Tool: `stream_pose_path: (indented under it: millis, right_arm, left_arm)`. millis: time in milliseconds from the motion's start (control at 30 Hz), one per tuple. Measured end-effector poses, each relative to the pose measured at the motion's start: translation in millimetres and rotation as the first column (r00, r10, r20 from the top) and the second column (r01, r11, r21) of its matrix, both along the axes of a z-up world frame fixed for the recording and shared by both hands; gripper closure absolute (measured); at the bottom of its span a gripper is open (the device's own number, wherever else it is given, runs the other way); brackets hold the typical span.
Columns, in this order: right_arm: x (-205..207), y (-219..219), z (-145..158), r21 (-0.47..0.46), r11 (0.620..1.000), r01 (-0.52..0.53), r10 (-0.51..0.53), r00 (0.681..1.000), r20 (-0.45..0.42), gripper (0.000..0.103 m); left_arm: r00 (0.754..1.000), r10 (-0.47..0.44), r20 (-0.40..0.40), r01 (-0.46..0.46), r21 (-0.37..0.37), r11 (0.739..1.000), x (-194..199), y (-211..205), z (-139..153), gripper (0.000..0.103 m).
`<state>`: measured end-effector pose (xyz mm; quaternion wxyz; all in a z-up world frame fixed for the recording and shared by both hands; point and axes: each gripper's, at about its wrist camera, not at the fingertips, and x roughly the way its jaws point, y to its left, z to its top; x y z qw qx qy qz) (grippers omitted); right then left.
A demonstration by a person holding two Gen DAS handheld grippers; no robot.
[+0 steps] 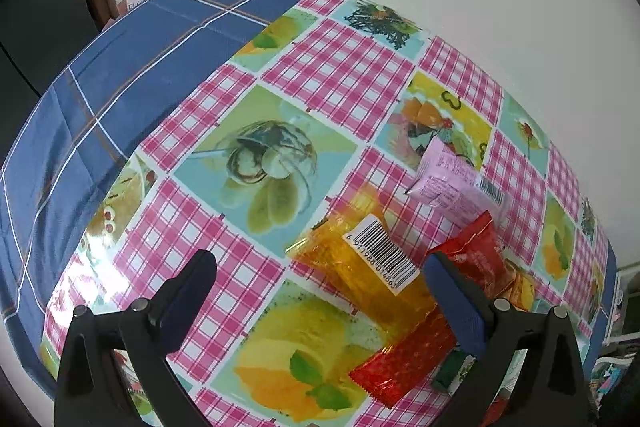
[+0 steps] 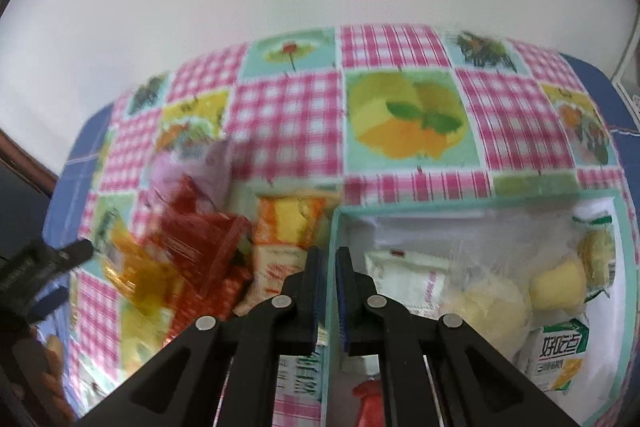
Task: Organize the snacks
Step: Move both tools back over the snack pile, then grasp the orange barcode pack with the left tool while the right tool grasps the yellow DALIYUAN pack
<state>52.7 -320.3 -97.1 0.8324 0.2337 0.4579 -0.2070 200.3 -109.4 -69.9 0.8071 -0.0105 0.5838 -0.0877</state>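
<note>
While the left gripper [image 1: 320, 291] hangs over the table with its jaws spread wide and nothing between the pads, its own camera looks down on a pink-checked oilcloth [image 1: 328, 67] printed with dessert pictures, laid over a blue plaid cloth [image 1: 120, 67]. Between and just past the fingertips lies a transparent orange packet [image 1: 360, 267] with a white barcode label on top. A red patterned wrapper [image 1: 404, 359] lies against its near end, and a small green packet [image 1: 452, 373] sits just beside the right finger. Beyond that finger a red snack bag [image 1: 476, 251] rests on the pile, and a pink packet [image 1: 456, 183] lies farther back, touching it.

From the right wrist camera, the right gripper [image 2: 329, 291] is clamped shut on the left wall of a teal-edged storage box [image 2: 460, 205], one pad outside and one inside. Within the box sit a white sachet [image 2: 404, 279], two pale yellow wrapped cakes [image 2: 488, 307] and green-and-white packets [image 2: 560, 351] against the right side. Left of the box the loose snacks are heaped and blurred: a red wrapper [image 2: 200, 239], an orange packet [image 2: 132, 275] and an orange-and-yellow bag [image 2: 292, 227] touching the box wall. The other gripper's black finger [image 2: 60, 257] shows at the left edge.
</note>
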Motion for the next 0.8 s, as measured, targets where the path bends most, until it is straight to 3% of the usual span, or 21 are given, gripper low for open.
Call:
stream_pose_path:
  millis: [100,233,333,467,800]
  right_arm:
    - [5.4,7.2,3.4,0.017,0.999,-0.031,0.031,0.999,0.024,0.092]
    - [15.7,14.4,-7.7,0.012,0.999,-0.047,0.047,0.999,-0.005,0.077]
    - [16.9,15.2,-13.1,0.009,0.999,-0.046,0.046,0.999,-0.018,0.072]
    - [21.6,15.9,-17.1,-0.003,0.999,-0.052,0.052,0.998,-0.024,0.052]
    - [32.1,20.5,-30.0,0.001,0.997,-0.074,0.074,0.996,-0.046,0.052]
  left_arm:
    - [1.0,-0.018,-0.008,0.018,-0.012,1.0,0.5,-4.9,-3.4,0.0]
    - [0.999,-0.037,-0.031,0.036,-0.026,0.999,0.9,-12.0,-12.8,0.0]
    - [0.998,-0.049,-0.039,0.047,-0.036,0.998,2.4,-15.9,-19.6,0.0]
    - [0.996,-0.046,-0.075,0.041,-0.062,0.997,8.1,-15.1,-32.8,0.0]
    - [0.995,-0.049,-0.087,0.043,-0.069,0.997,15.2,-17.5,-45.2,0.0]
